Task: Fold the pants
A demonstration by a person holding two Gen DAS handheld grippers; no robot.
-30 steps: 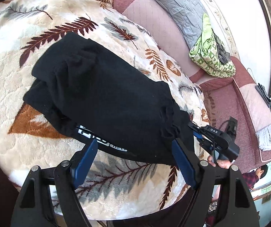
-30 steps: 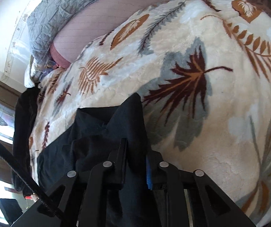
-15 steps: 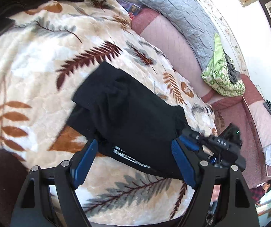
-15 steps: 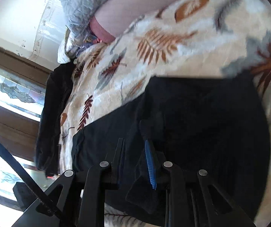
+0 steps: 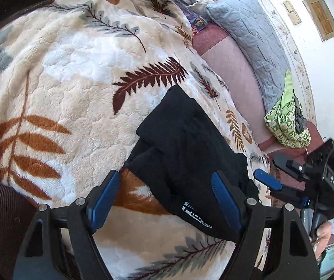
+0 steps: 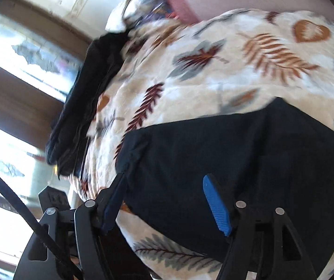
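- Now the black pants (image 5: 190,163) lie folded into a compact, layered bundle on the leaf-print blanket (image 5: 61,93) that covers the bed, with a white logo showing on the near edge.
- Left gripper (image 5: 167,198) hangs just above the near end of the bundle, its blue-padded fingers spread wide and holding nothing.
- Right gripper (image 6: 167,200) is also spread open and empty, with black fabric showing between and beyond its fingers; whether the pads touch the cloth cannot be told, as this view is blurred.
- From the left wrist view, the right gripper sits just beside the bundle's right end.
- Another dark garment (image 6: 85,107) lies at the far edge of the blanket, well apart from the pants.
- A grey quilted pillow (image 5: 255,46) and a green patterned cloth (image 5: 286,121) rest on the pink couch beyond.
- Judging by the shape, the folding looks nearly finished; the layers at the far end sit slightly stepped.
- Next move likely calls for squaring those uneven layers or pressing the bundle flat, without dragging the top layer off.
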